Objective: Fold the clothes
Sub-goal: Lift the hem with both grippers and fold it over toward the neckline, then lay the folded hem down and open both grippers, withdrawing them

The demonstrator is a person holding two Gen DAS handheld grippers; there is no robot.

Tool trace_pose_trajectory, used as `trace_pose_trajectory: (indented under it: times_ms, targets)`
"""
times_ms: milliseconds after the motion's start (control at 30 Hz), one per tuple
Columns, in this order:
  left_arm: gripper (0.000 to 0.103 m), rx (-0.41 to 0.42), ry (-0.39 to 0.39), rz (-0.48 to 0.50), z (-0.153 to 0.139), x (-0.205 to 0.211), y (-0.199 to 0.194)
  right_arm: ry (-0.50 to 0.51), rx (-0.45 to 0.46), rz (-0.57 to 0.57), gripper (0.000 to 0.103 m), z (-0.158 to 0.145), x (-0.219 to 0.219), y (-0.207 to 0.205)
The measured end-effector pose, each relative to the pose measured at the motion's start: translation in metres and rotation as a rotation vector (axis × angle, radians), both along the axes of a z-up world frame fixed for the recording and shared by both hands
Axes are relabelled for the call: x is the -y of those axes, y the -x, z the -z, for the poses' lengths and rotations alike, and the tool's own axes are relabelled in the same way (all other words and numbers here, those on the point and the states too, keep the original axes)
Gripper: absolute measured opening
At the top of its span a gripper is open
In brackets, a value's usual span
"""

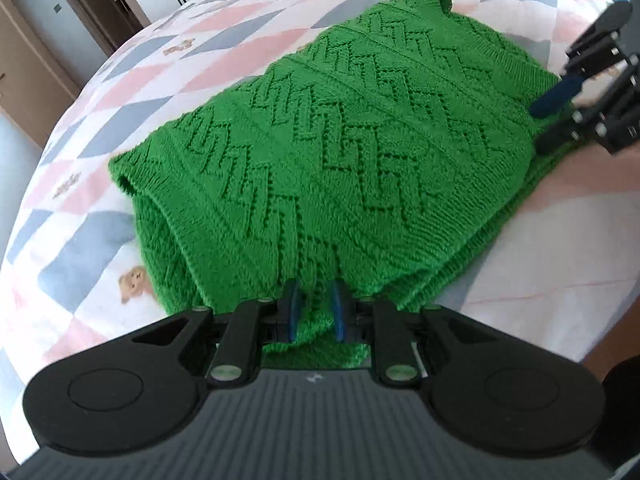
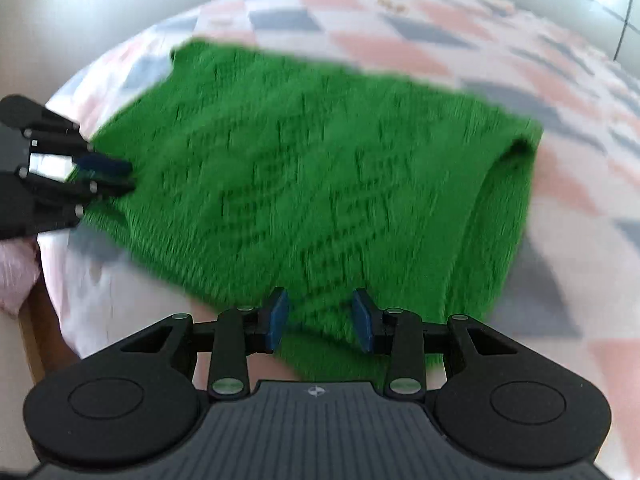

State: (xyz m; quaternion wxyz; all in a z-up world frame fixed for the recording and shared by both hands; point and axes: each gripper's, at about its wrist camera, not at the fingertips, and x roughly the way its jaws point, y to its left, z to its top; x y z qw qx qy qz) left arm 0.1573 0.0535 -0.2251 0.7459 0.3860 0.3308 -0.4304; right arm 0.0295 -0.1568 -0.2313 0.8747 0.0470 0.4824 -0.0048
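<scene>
Chunky green knit sweater (image 1: 320, 152) with a zigzag eyelet pattern lies folded on the bed (image 1: 80, 240), which has a pink, grey and white diamond sheet. Left claw (image 1: 315, 312) is clamped on its near hem. Right claw (image 2: 320, 316) sits spread apart over the sweater's edge.

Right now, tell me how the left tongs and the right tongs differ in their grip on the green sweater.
The left tongs have a narrower gap, with knit bunched between the pads; the right tongs stand wider, sweater lying between them. The left view is sharp; the right view is blurred. Both sit at the sweater's edge, on the bed.
</scene>
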Motion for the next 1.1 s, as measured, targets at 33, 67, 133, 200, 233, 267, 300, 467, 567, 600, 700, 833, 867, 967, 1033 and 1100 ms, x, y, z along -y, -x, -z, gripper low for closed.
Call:
trace_pose_trajectory:
  times_ms: [33,67,133,200,233,267,300,467,567,600,700,833,867,967,1033,1100]
  targets:
    - [0.016,-0.02,-0.002,-0.003,-0.006,0.003,-0.006,0.006,-0.006,-0.01,0.038,-0.003,0.0,0.001]
    - [0.016,-0.038,0.007,-0.008,-0.012,0.006,-0.014,0.0,-0.002,-0.009,0.038,-0.009,0.003,-0.001]
    - [0.016,-0.045,0.064,-0.022,-0.031,0.007,-0.027,-0.011,0.006,-0.005,0.037,-0.022,0.008,-0.004]
    - [0.016,-0.055,0.141,-0.046,-0.049,0.014,-0.047,-0.024,0.06,0.032,0.037,-0.042,0.019,-0.013]
    - [0.016,-0.064,0.182,-0.067,-0.057,0.018,-0.059,-0.024,0.099,0.06,0.037,-0.053,0.026,-0.021]
    - [0.016,-0.067,0.219,-0.089,-0.062,0.024,-0.072,-0.009,0.136,0.084,0.038,-0.061,0.033,-0.031]
    - [0.016,-0.06,0.246,-0.108,-0.063,0.031,-0.085,0.006,0.166,0.1,0.041,-0.067,0.04,-0.044]
    - [0.017,-0.003,0.262,-0.18,-0.041,0.068,-0.15,0.13,0.214,0.135,0.042,-0.054,0.069,-0.121]
    - [0.017,-0.01,0.214,-0.223,-0.015,0.062,-0.182,0.2,0.174,0.112,0.042,-0.029,0.084,-0.155]
    - [0.017,-0.027,0.194,-0.239,-0.003,0.057,-0.192,0.219,0.152,0.107,0.042,-0.019,0.09,-0.16]
    - [0.015,-0.077,0.203,-0.253,0.023,0.033,-0.208,0.208,0.11,0.125,0.048,0.013,0.111,-0.155]
    - [0.014,-0.081,0.209,-0.288,0.01,0.03,-0.204,0.131,0.109,0.207,0.049,0.016,0.13,-0.14]
    - [0.014,-0.087,0.222,-0.308,0.001,0.029,-0.201,0.133,0.101,0.235,0.049,0.009,0.13,-0.138]
    - [0.014,-0.105,0.259,-0.306,-0.024,0.03,-0.179,0.135,0.109,0.305,0.049,-0.019,0.122,-0.131]
    - [0.014,-0.144,0.281,-0.265,-0.036,0.03,-0.153,0.115,0.136,0.302,0.05,-0.036,0.106,-0.12]
    - [0.017,-0.196,0.281,-0.239,-0.038,0.031,-0.125,0.085,0.152,0.274,0.05,-0.047,0.084,-0.108]
